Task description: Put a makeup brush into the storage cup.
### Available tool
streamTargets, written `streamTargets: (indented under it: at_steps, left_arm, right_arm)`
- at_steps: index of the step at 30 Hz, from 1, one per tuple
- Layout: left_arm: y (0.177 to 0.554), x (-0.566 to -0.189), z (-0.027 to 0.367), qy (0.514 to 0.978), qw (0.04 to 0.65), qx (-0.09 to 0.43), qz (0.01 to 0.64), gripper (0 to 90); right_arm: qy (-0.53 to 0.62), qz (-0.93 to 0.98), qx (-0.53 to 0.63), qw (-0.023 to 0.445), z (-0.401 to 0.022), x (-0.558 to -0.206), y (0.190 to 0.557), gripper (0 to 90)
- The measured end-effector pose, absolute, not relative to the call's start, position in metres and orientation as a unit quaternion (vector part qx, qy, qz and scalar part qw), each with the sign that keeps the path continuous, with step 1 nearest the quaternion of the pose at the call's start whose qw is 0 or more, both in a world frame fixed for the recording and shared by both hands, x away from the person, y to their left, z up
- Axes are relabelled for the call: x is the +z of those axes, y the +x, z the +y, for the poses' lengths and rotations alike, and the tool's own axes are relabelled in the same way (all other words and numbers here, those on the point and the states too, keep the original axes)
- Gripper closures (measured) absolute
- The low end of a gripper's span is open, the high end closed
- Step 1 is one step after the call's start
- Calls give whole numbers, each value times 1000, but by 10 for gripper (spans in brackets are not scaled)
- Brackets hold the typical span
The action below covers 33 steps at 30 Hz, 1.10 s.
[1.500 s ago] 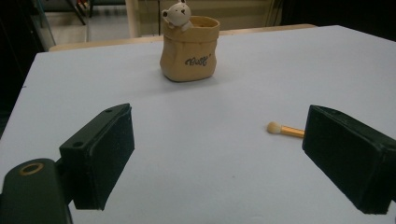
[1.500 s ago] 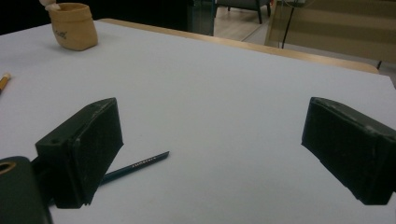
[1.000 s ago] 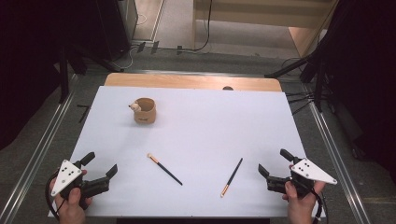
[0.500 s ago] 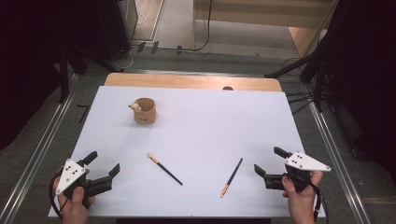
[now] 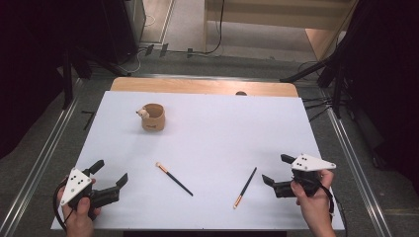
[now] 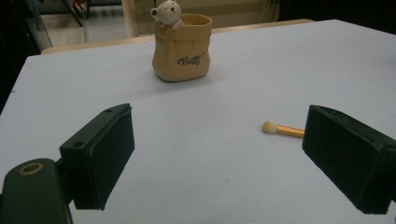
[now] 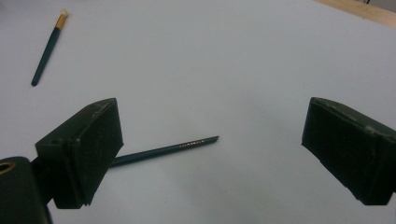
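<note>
A tan bag-shaped holder with a small bear on its rim [image 5: 153, 117] [image 6: 182, 49] stands at the back left of the white table [image 5: 212, 133]. Two thin black brushes with gold ferrules lie near the front: one left of centre [image 5: 174, 178], one right of centre [image 5: 245, 187]. My left gripper [image 5: 110, 171] [image 6: 218, 140] is open at the front left; the left brush's pale tip [image 6: 280, 129] shows just inside its right jaw. My right gripper [image 5: 275, 169] [image 7: 208, 126] is open just right of the right brush, whose black handle [image 7: 168, 149] lies between the jaws. The other brush [image 7: 46, 49] lies farther off.
A strip of bare wood [image 5: 202, 86] runs along the table's far edge. Metal rails [image 5: 49, 148] flank both sides of the table. Dark stands and cables sit on the floor beyond.
My right gripper has moved left, closer to the right brush. The left gripper has shifted only slightly. Both brushes and the holder have stayed put.
</note>
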<state>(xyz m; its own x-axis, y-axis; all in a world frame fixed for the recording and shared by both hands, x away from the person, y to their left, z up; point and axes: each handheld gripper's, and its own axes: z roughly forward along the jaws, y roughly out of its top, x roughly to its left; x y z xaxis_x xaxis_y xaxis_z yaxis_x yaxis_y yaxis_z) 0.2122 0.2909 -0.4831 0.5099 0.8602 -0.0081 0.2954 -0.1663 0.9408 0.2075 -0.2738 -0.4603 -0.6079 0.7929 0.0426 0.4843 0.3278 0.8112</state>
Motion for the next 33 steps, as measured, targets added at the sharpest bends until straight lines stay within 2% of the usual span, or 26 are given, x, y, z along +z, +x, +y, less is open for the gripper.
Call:
streamTargets:
  at_steps: [33]
  left_arm:
    - [212,-484,288,715,498,280,403,95]
  right_arm:
    - [298,896,305,128,-226,-440,253,47]
